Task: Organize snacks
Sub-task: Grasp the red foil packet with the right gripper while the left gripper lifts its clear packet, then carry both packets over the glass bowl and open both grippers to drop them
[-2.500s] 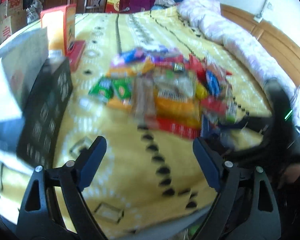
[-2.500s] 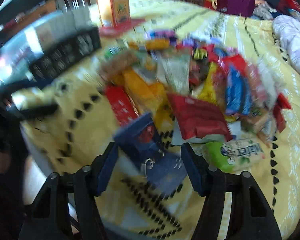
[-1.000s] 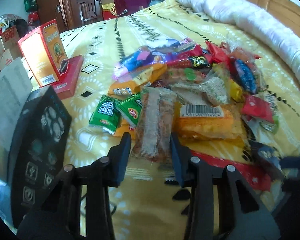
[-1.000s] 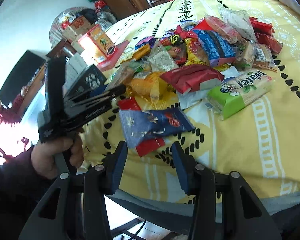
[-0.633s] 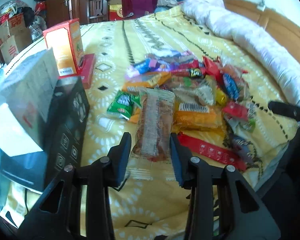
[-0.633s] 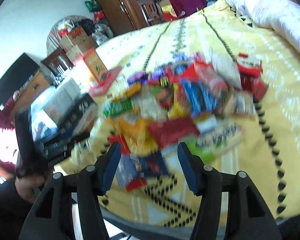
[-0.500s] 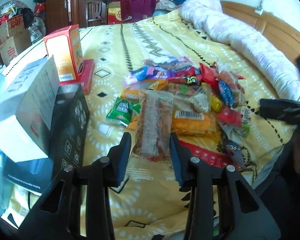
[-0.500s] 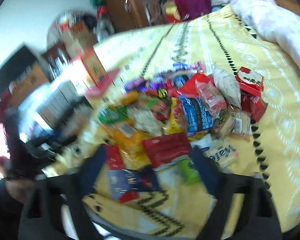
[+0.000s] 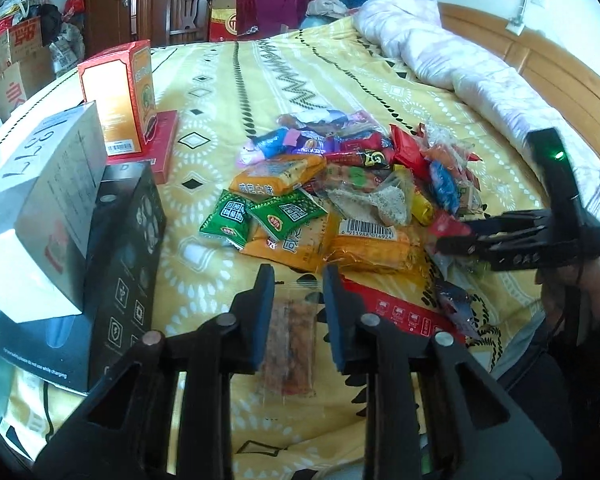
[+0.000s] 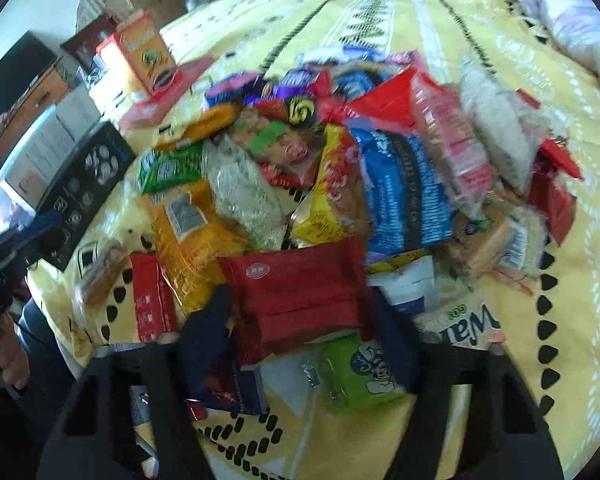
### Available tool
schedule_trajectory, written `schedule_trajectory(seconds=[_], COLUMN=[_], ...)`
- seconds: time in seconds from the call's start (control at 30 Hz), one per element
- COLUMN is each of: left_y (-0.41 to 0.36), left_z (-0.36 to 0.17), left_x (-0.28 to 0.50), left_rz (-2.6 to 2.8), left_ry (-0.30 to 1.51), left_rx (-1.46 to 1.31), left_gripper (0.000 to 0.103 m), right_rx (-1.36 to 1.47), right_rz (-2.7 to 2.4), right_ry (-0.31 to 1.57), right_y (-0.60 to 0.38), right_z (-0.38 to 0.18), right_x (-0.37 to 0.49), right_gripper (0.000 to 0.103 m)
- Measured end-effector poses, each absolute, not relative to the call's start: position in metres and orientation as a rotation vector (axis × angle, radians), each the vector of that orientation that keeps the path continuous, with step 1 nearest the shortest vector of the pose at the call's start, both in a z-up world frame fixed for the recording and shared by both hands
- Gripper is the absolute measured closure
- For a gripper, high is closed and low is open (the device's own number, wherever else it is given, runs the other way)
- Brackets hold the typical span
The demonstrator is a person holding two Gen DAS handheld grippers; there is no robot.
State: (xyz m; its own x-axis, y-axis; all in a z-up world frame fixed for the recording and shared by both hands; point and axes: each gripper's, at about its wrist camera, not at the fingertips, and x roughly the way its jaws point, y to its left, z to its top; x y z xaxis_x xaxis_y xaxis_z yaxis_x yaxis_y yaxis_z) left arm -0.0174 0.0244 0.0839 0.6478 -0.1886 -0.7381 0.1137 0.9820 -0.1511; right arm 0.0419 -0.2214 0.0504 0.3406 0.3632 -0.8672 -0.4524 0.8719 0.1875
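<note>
The right wrist view is blurred; labels in the snack pile (image 10: 340, 168) are hard to read. There the right gripper (image 10: 300, 332) is closing, its jaws either side of a red pack (image 10: 296, 292), contact unclear. Only the left view shows the left gripper (image 9: 298, 300) drawn together, a clear-wrapped bar (image 9: 290, 354) lying on the yellow bedspread (image 9: 380, 92) beneath, partly hidden by its fingers.

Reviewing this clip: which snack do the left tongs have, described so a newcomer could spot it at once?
On the yellow bedspread, look in front of the snack pile, nearer the camera. Between the left tongs lies a long clear packet of brownish bars, alone on the cloth, the only see-through wrapper apart from the heap.
</note>
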Motion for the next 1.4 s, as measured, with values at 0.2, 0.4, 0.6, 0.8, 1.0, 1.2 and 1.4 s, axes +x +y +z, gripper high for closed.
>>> schedule_trajectory(seconds=[0.2,0.4,0.6,0.8,1.0,1.2,1.4], left_y=[0.029,0.030,0.019,0.013,0.052,0.141,0.266], left_z=[0.060,0.050,0.024,0.047,0.129,0.192,0.217], left_x=[-0.027,-0.035,-0.011,-0.026,-0.046,-0.066,-0.104], left_rz=[-0.192,-0.154,-0.112,-0.121,-0.092,0.090,0.367], left_ry=[0.910,0.912,0.957,0.892,0.721,0.633,0.595], left_rx=[-0.078,-0.058,0.044,0.046,-0.051,-0.123,-0.241], left_gripper=[0.052,0.042,0.043,0.069,0.069,0.069,0.069], right_rx=[-0.055,0.064,0.156,0.098,0.058,-0.029,-0.078], right_rz=[0.504,0.487,0.517,0.518,0.530,0.682,0.902], right_ry=[0.989,0.926,0.905,0.854,0.780,0.680,0.637], right_y=[-0.232,-0.251,-0.258,-0.247,-0.228,-0.139,-0.009], right_z=[0.080,0.095,0.101,0.119,0.155,0.212,0.250], right_x=[0.017,-0.007,-0.017,-0.034,-0.032,-0.024,-0.027], right_gripper=[0.039,0.039,0.039,0.039,0.039,0.039,0.039])
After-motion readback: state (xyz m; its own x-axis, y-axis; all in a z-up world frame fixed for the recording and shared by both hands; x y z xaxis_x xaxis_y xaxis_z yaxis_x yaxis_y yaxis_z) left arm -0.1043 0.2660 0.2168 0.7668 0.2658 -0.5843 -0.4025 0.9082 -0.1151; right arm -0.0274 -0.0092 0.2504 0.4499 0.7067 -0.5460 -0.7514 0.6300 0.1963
